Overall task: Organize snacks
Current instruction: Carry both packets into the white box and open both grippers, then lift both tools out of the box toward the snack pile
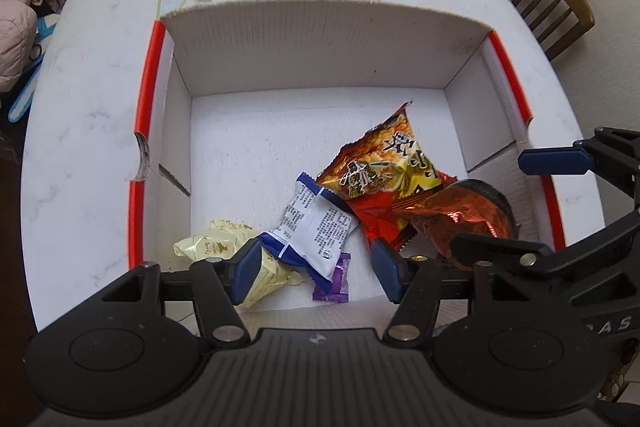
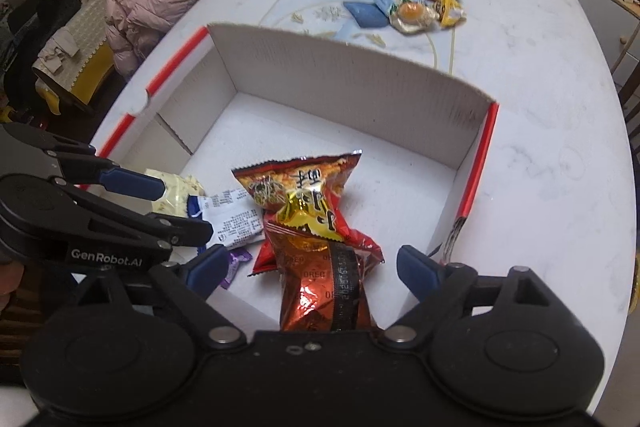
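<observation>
Hovering over the cardboard box (image 2: pixel 352 67), both tools stand apart and empty. Remaining snack pile (image 2: pixel 420 1) lies on the bench (image 2: pixel 540 147) at twelve o'clock beyond the box, seemingly nearer the right tool (image 2: pixel 310 267).

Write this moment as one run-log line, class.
left gripper: open, over white-blue packet | right gripper: open, over red foil packet | box: five snacks in
</observation>
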`<state>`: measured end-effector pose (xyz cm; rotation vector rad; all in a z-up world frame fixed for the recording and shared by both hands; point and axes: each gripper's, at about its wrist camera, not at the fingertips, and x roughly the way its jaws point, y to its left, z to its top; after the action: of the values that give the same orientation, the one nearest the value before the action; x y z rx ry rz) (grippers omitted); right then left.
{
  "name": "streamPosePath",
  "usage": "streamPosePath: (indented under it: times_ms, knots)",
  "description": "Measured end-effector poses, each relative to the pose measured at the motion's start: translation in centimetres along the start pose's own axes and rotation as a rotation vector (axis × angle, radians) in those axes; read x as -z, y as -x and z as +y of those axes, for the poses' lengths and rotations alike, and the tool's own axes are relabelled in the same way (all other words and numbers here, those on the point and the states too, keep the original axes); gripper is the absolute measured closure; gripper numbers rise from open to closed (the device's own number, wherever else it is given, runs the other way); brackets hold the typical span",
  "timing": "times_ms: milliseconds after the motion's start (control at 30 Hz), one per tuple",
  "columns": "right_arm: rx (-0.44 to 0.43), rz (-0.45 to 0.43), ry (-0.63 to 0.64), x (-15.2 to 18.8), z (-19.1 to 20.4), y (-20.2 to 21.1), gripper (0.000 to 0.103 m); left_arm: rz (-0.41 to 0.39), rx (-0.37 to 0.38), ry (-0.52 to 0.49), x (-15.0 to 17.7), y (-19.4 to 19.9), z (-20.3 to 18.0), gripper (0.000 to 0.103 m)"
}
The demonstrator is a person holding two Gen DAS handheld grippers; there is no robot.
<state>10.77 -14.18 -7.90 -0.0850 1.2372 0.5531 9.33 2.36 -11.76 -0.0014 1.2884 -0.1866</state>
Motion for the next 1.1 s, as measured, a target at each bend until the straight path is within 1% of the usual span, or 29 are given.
streamPosePath:
  times_ms: [100, 133, 200, 333, 400, 433, 600, 667, 733, 833, 867, 1000, 1100]
  knots:
    - [-0.008, -0.019, 0.0, -0.3, -0.1, 1.0, 0.007, -0.027, -0.004, -0.006, 0.0, 1.3, -0.1, 0.039]
    - [-0.011, -0.025, 0.0, -0.4, -0.1, 1.4, 0.004, -0.036, -0.006, -0.005, -0.1, 1.7, 0.0, 0.038]
    - [-0.013, -0.038, 0.003, -0.6, -0.2, 2.1, 0.001, -0.052, -0.006, -0.002, -0.3, 2.5, 0.1, 0.038]
    - [-0.031, -0.068, 0.002, -1.5, -0.4, 3.7, 0.001, -0.074, 0.002, 0.018, -0.8, 4.4, 0.9, 0.037]
    - [-0.036, -0.085, -0.003, -2.1, -0.7, 4.5, 0.001, -0.09, 0.001, 0.028, -1.2, 5.4, 1.5, 0.034]
    - [-0.039, -0.092, -0.006, -2.4, -0.8, 4.8, 0.001, -0.1, -0.001, 0.034, -1.3, 5.9, 1.8, 0.03]
    - [-0.055, -0.131, -0.022, -3.9, -1.8, 6.5, 0.0, -0.152, -0.005, 0.053, -2.4, 8.5, 2.8, 0.027]
    - [-0.054, -0.15, -0.021, -4.5, -2.2, 7.2, 0.0, -0.176, 0.006, 0.067, -3.0, 9.6, 3.2, 0.024]
    - [-0.059, -0.17, -0.018, -5.3, -2.5, 7.8, 0.0, -0.2, 0.011, 0.077, -3.7, 10.5, 3.5, 0.022]
    - [-0.063, -0.196, -0.023, -6.7, -3.2, 8.8, 0.0, -0.235, 0.004, 0.068, -4.9, 11.9, 3.4, 0.015]
    - [-0.066, -0.204, -0.028, -7.3, -3.5, 9.1, 0.0, -0.246, -0.001, 0.064, -5.4, 12.4, 3.4, 0.015]
    - [-0.065, -0.24, -0.035, -9.7, -4.7, 10.2, 0.0, -0.285, -0.022, 0.061, -8.0, 13.7, 3.1, 0.014]
    - [-0.041, -0.267, -0.033, -11.8, -5.8, 10.9, 0.0, -0.311, -0.031, 0.055, -10.4, 14.4, 2.9, 0.009]
